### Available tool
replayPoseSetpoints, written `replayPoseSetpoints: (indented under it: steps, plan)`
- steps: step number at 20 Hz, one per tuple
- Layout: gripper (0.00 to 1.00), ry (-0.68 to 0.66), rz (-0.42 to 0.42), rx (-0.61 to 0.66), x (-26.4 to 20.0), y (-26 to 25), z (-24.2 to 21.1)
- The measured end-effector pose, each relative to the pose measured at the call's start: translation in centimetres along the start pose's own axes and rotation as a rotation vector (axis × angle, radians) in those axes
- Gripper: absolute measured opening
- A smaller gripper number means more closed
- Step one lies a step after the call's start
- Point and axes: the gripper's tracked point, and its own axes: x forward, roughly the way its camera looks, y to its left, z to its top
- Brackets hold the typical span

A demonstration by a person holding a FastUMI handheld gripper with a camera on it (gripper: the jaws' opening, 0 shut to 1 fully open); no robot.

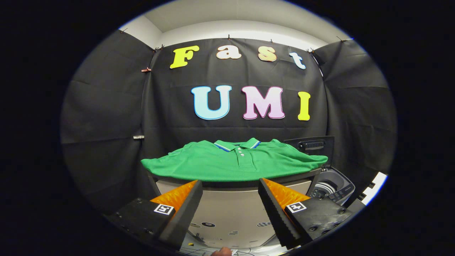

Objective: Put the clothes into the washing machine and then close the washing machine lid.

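Note:
A green polo shirt [234, 161] lies spread flat on a table top [231, 185], collar at the far side, sleeves hanging over both ends. To the right of the table stands a small washing machine [334, 186] with its dark lid [312, 145] raised upright, so the drum opening shows. My gripper [231, 202] is open, held in front of and below the table's front edge. Its fingers are wide apart with nothing between them, and the shirt lies beyond them.
The table's pale front panel [227, 209] faces the fingers. Black cloth walls enclose the booth on three sides. On the floor below are small round markers [208, 224], and a fingertip of a hand [222, 251] shows under the gripper.

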Motion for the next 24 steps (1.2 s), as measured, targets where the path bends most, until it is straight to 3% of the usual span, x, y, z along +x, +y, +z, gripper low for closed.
replayPoseSetpoints:
  steps: [7,13,21,24]
  plan:
    - [0.99,0.023,-0.003,-0.002,0.5,0.1,-0.3]
    - [0.99,0.008,-0.001,0.023,2.5,0.3,3.0]
    - [0.99,0.067,-0.03,0.051,8.9,-0.7,5.6]
    - [0.99,0.169,-0.049,0.02,11.9,-1.5,5.1]
